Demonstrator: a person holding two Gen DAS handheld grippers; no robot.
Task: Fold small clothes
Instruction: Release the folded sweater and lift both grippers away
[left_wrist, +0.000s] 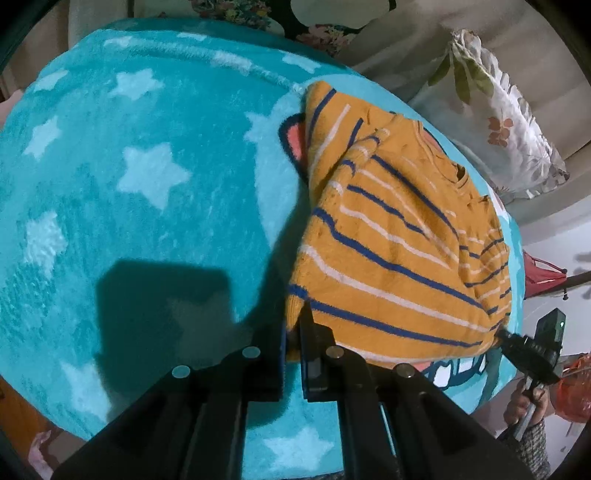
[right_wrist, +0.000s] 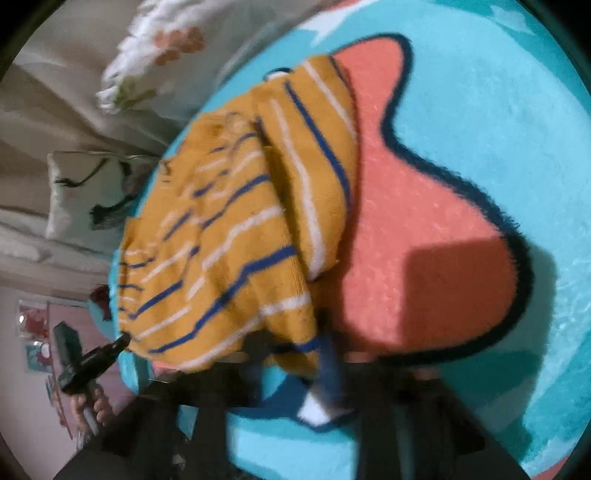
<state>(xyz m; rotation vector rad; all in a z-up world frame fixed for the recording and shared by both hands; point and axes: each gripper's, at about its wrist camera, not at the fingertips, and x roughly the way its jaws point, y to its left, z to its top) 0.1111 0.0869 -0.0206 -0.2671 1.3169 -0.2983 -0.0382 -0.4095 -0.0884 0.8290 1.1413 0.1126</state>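
The left gripper (left_wrist: 291, 332) and right gripper (right_wrist: 295, 350) are each pinching a bottom corner of the striped sweater (left_wrist: 399, 236) lying on the teal star blanket (left_wrist: 147, 184), with 2 floral pillows (left_wrist: 498, 122) sitting just beyond.

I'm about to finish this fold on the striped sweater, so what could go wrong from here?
1. Both grippers pinch only the hem corners of the orange striped sweater: left gripper, right gripper. Thick knit could slip out.
2. One sleeve lies bunched across the body, so the fold may trap it crooked.
3. The sweater sits near the blanket edge and could slide off.
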